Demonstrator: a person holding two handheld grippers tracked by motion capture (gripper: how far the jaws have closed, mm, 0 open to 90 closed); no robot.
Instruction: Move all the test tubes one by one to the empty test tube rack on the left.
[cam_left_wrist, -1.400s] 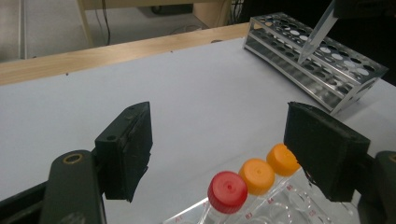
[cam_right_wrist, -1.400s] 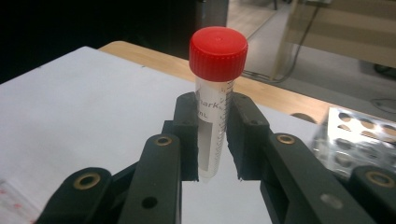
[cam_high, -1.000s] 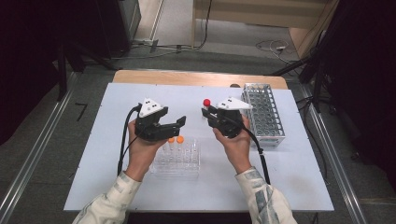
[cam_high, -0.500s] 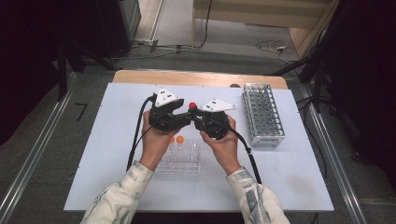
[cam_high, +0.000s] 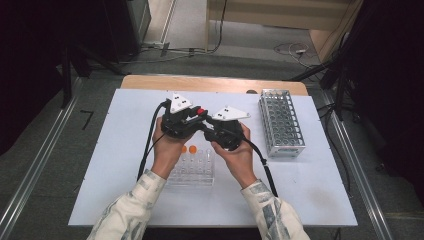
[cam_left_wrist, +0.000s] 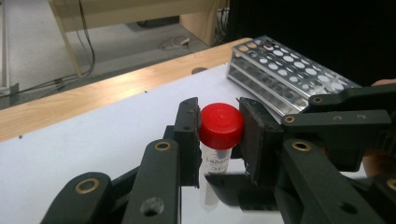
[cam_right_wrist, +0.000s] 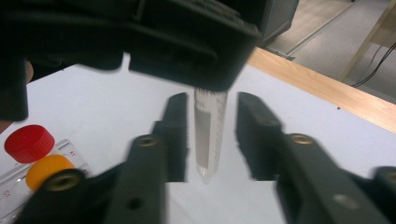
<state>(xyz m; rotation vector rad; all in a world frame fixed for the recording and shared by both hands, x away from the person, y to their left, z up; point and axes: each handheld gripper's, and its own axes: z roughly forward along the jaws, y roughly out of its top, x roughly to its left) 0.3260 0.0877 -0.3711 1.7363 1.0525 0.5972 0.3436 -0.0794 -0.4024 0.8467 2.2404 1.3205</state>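
Observation:
A clear tube with a red cap (cam_left_wrist: 221, 125) hangs upright above the white table (cam_high: 125, 150), between both hands. My left gripper (cam_left_wrist: 219, 135) has just been closing and is now shut on the cap, both pads against it. In the high view the cap (cam_high: 200, 111) sits where the two grippers meet. My right gripper (cam_right_wrist: 210, 140) has just been opening; its jaws flank the tube's body (cam_right_wrist: 208, 135) with a gap on each side. The left gripper's dark body (cam_right_wrist: 140, 37) hides the top of the tube there.
A clear plastic rack (cam_high: 192, 170) lies under the hands, holding tubes with orange caps (cam_high: 188, 149) and one red cap (cam_right_wrist: 29, 142). A metal tube rack (cam_high: 282, 122) stands at the right. A wooden strip (cam_high: 210, 84) edges the table's far side.
The hands came together over the middle of the table. The right gripper, which held the red-capped tube, has opened its jaws; the left gripper has closed on the cap.

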